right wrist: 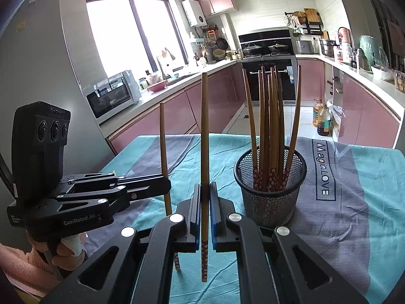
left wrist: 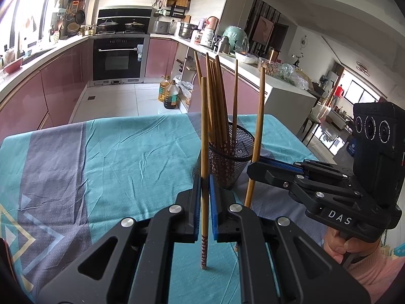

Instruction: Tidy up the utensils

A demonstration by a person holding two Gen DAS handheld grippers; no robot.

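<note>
You hold two wooden chopsticks upright, flowered tips down: one (left wrist: 204,157) in your left gripper (left wrist: 205,202), another (right wrist: 204,167) in your right gripper (right wrist: 205,207). More stand in the mesh cup (right wrist: 270,202).

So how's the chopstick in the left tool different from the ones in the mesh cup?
The left tool's chopstick is clamped upright by itself over the tablecloth, its flowered tip hanging free. The cup's chopsticks stand loose in a bunch, leaning and fanning outward, flowered tips down inside the mesh. The right tool grips another single one the same way. All share the brown wood and flowered tips.
</note>
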